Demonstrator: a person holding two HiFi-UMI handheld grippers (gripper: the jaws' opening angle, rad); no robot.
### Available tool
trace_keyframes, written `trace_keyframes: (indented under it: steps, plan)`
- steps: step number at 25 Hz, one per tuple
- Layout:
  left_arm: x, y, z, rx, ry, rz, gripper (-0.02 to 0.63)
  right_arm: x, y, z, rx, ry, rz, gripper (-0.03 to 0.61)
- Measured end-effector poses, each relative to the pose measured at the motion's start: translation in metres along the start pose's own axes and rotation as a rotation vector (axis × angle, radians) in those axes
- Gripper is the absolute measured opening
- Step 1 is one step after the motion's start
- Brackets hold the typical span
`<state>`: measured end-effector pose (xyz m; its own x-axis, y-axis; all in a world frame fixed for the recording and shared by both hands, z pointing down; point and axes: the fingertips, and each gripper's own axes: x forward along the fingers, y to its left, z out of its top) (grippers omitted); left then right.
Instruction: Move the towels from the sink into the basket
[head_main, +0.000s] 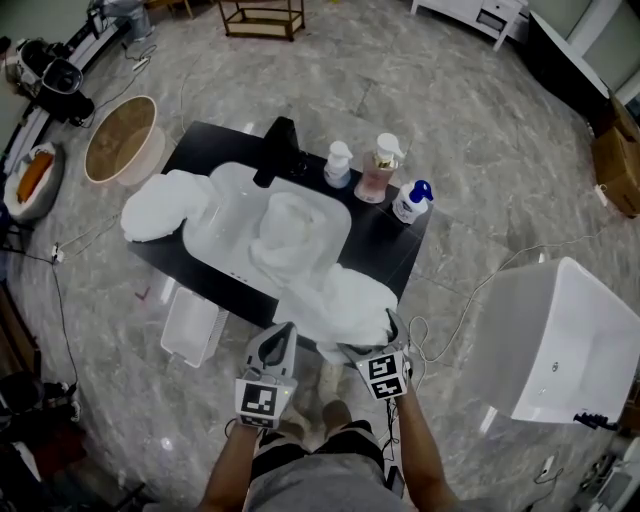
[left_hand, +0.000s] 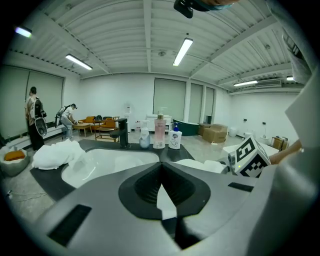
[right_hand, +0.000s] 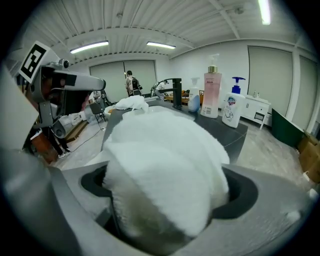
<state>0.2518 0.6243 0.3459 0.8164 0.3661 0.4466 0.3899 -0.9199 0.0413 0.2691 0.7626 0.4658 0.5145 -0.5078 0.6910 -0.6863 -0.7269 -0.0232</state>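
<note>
Three white towels show in the head view: one heaped in the white sink (head_main: 225, 200) as a sink towel (head_main: 295, 225), one on the counter's left end (head_main: 160, 205), and one draped over the front right edge (head_main: 345, 300). My right gripper (head_main: 388, 335) is at that front towel. In the right gripper view the towel (right_hand: 160, 150) bulges between the widely spread jaws of the right gripper (right_hand: 165, 187), and they do not squeeze it. My left gripper (head_main: 284, 332) hovers just left of it, shut and empty, its left gripper jaws (left_hand: 161, 192) meeting. A round tan basket (head_main: 120, 140) stands on the floor, far left.
A black faucet (head_main: 275, 150) and three pump bottles (head_main: 380, 170) line the back of the black counter (head_main: 400, 240). A white plastic bin (head_main: 190, 325) sits on the floor below the counter. A large white tub (head_main: 560, 340) stands at the right. People stand far back.
</note>
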Motion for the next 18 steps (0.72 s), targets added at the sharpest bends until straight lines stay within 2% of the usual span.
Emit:
trace_keyframes:
  steps: [4,9,14,18]
  plan:
    - [0.003,-0.003,-0.002,0.000,0.008,-0.002,0.009,0.000,-0.001,-0.004,-0.019,0.032,-0.002,0.536]
    - [0.003,-0.005,-0.003,0.000,0.014,0.006,0.009,0.003,0.002,-0.004,-0.059,0.090,-0.015,0.407]
    - [-0.004,-0.006,-0.002,0.012,0.008,0.012,0.009,-0.002,0.004,0.000,-0.085,0.042,-0.071,0.285]
    - [-0.011,-0.003,0.005,0.028,-0.004,0.028,0.009,-0.013,0.002,0.014,-0.074,-0.017,-0.104,0.241]
